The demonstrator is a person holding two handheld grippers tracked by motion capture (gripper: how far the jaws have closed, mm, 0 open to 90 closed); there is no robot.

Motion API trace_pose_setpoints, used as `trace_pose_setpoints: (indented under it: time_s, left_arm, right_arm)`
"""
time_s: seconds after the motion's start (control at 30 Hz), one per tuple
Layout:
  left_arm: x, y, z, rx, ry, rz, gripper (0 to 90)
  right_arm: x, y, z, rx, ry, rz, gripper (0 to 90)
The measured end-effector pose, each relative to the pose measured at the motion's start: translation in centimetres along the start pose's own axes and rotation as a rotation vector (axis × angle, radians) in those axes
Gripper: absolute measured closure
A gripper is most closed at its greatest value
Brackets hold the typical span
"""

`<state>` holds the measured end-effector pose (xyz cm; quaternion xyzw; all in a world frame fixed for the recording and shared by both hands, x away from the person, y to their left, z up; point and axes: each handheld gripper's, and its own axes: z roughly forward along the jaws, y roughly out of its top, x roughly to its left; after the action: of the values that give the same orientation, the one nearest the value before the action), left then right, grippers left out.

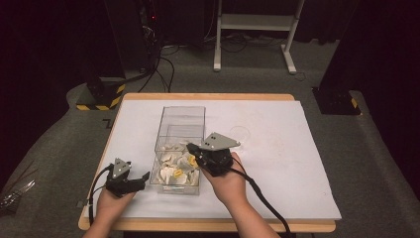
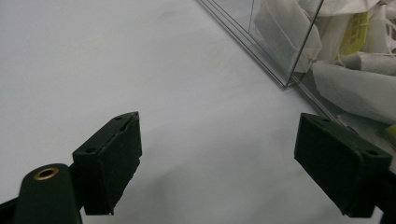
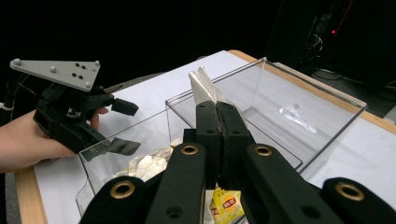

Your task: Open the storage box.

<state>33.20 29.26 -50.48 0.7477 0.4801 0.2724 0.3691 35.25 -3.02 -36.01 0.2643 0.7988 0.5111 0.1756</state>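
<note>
Above, right gripper [image 3: 218, 109] pinches a papery tea bag [image 3: 201, 86] (left gripper [image 2: 219, 163] spread).

box [image 1: 181, 130]: clear glossy plastic | tea bags [image 1: 173, 166]: white paper | table [image 1: 277, 144]: matt white, wood edge

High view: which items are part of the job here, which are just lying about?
In play:
- clear box with two compartments
- tea bags heaped in its near compartment
- right tongs, shut on one tea bag above the box
- left tongs, open beside the box

Lying about:
- white table cover
- white frame on the floor behind
</note>
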Motion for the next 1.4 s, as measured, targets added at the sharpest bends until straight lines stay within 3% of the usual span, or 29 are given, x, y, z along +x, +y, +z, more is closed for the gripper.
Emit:
trace_pose_setpoints:
  time_s: [0.53,1.4]
  left_arm:
    - [0.0,0.0,0.0,0.0,-0.01,-0.002,15.3]
    - [0.1,0.0,-0.1,-0.005,-0.016,-0.002,15.3]
  right_arm:
    - [-0.8,0.0,-0.5,-0.011,-0.034,-0.001,88.8]
    - [-5.1,-0.2,-2.7,-0.044,-0.154,0.044,88.8]
